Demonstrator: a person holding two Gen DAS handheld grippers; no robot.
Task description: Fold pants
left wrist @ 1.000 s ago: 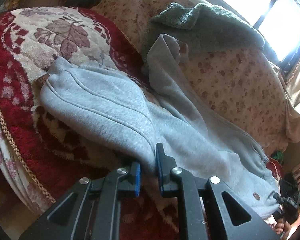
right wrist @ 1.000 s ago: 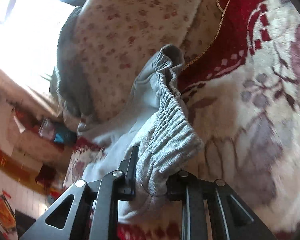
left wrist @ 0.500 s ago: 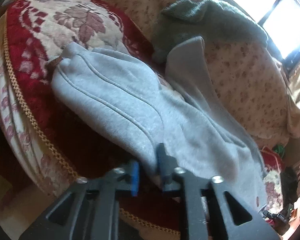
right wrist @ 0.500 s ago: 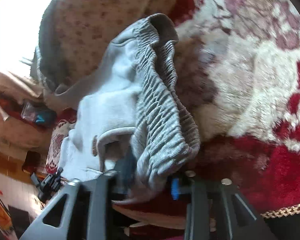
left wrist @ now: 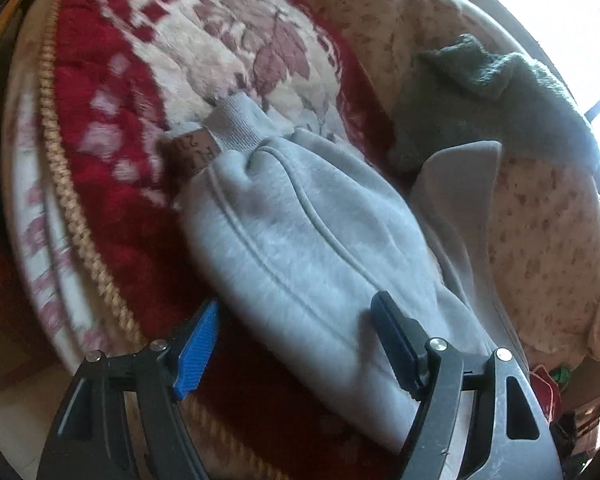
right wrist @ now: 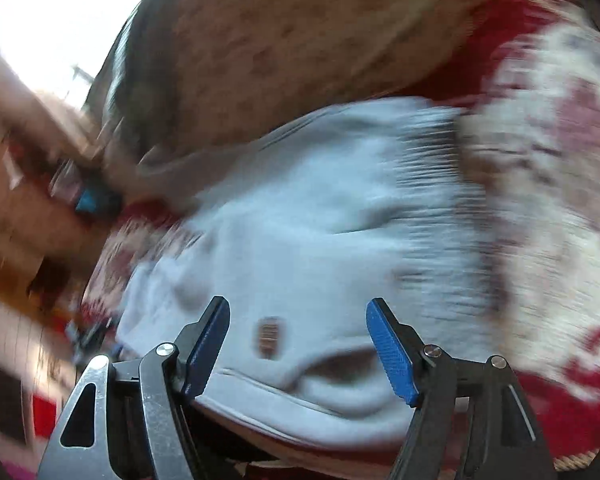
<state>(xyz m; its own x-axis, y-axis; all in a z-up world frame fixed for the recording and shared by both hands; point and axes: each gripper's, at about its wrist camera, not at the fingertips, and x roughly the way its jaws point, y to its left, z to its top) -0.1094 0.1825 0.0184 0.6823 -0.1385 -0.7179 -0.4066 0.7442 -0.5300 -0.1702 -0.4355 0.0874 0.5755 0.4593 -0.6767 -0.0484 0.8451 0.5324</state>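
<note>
Both tools, left [left wrist: 296, 344] and right [right wrist: 298, 344], gape wide over soft grey fleece pants [left wrist: 300, 240] on plush red rug [left wrist: 112, 120].

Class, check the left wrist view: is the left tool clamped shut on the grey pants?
No, the left tool stands wide open, its fingers either side of the grey pants lying on the red blanket.

Right-wrist view motion-blurred, pants [right wrist: 300, 240] waistband smeared, small patch [right wrist: 267, 336] on them unreadable
</note>
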